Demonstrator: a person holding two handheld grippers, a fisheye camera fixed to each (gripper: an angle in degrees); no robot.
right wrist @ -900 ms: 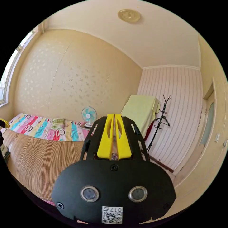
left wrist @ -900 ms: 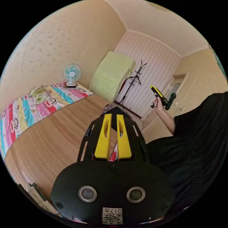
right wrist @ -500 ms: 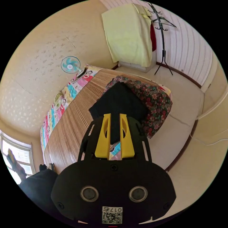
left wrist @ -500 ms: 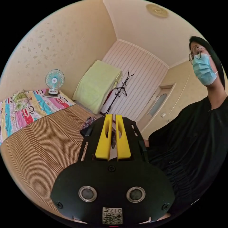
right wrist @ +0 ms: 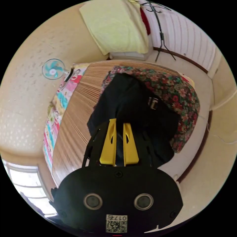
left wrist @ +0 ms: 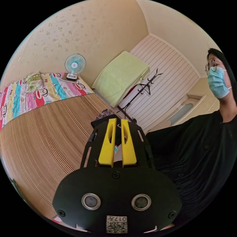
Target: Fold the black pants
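Bright, warm daylight, both views sharp. Window in the right gripper view is blown out white. Strong fisheye bending at the edges, black corners round each circle. Black pants lose detail in shadow.

1. Location type: bedroom in a home.
2. Evidence: a bed covered by a ribbed woven bamboo mat, with a colourful cartoon-print sheet at its far end.
3. Evidence: a small teal desk fan, a black coat stand, patterned cream wallpaper.
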